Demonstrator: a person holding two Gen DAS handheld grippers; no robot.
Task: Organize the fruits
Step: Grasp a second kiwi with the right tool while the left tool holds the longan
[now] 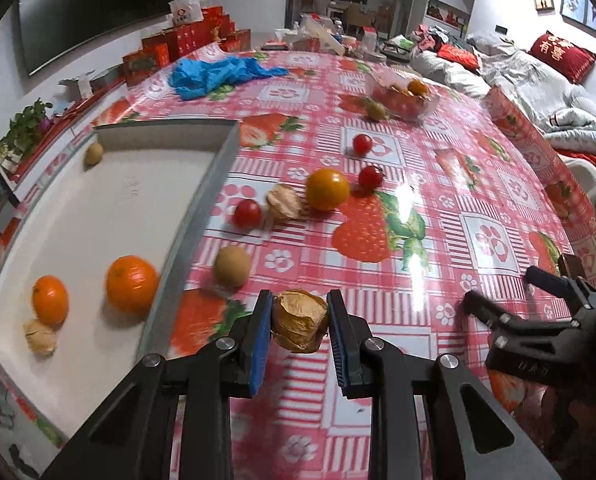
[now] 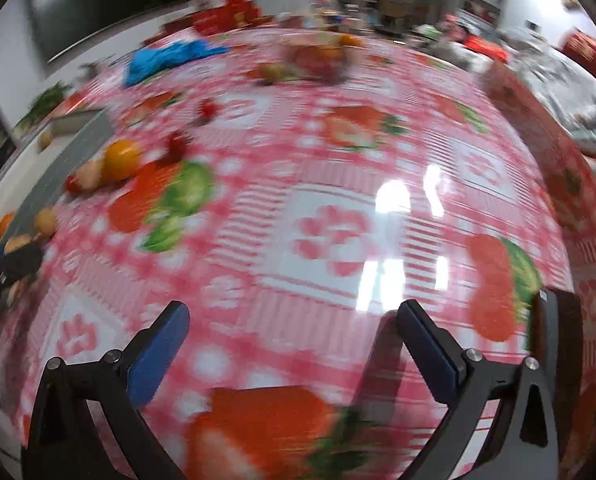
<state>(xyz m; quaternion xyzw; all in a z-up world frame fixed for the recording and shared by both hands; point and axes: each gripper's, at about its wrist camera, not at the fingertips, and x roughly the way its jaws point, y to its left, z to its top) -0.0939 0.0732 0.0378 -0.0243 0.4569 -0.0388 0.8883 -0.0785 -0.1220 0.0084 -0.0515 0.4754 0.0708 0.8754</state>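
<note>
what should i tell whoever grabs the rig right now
Left gripper: shut on a husk fruit, just right of the tray.
Right gripper: open, empty, over bare tablecloth; its view is blurred.
In the tray: two oranges, a husk fruit, a small brown fruit.
Still on the cloth: brown fruit, three cherry tomatoes, another husk fruit, an orange, a green fruit by the bowl.
Left to do: drop the held fruit in the tray, then the loose ones.
</note>
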